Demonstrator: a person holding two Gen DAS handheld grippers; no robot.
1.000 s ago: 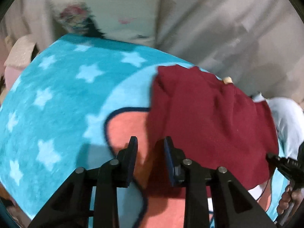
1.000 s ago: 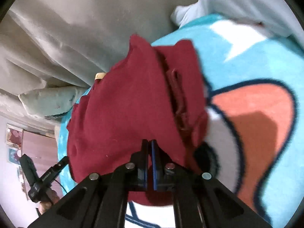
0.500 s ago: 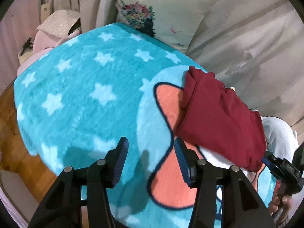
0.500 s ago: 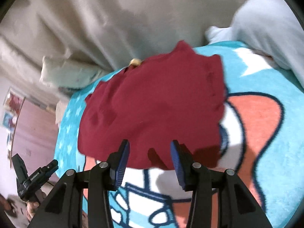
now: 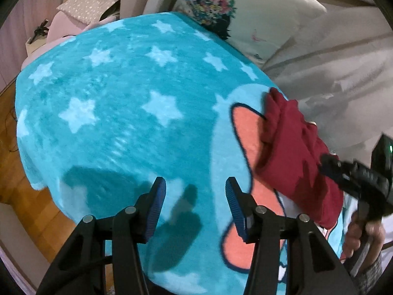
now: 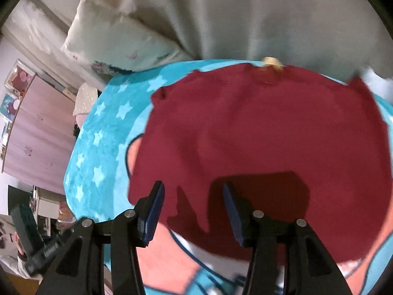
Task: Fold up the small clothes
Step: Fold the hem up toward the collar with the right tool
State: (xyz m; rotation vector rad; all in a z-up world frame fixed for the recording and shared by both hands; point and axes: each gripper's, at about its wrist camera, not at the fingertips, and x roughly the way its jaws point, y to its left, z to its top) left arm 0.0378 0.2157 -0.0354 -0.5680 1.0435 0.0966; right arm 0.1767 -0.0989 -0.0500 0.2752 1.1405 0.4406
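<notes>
On the right side of the left wrist frame lies the dark red fabric garment [image 5: 294, 152], folded, on the turquoise fleece blanket with pale stars [image 5: 122, 113]. My left gripper [image 5: 195, 205] hangs above the blanket with its fingers released, holding nothing. My right gripper [image 6: 192, 207] is over the lower edge of the garment [image 6: 258, 135], fingers also spread apart and empty. At the upper part of this frame a white flowered pillow [image 6: 110, 46] leans near the grey sheet [image 6: 245, 12].
</notes>
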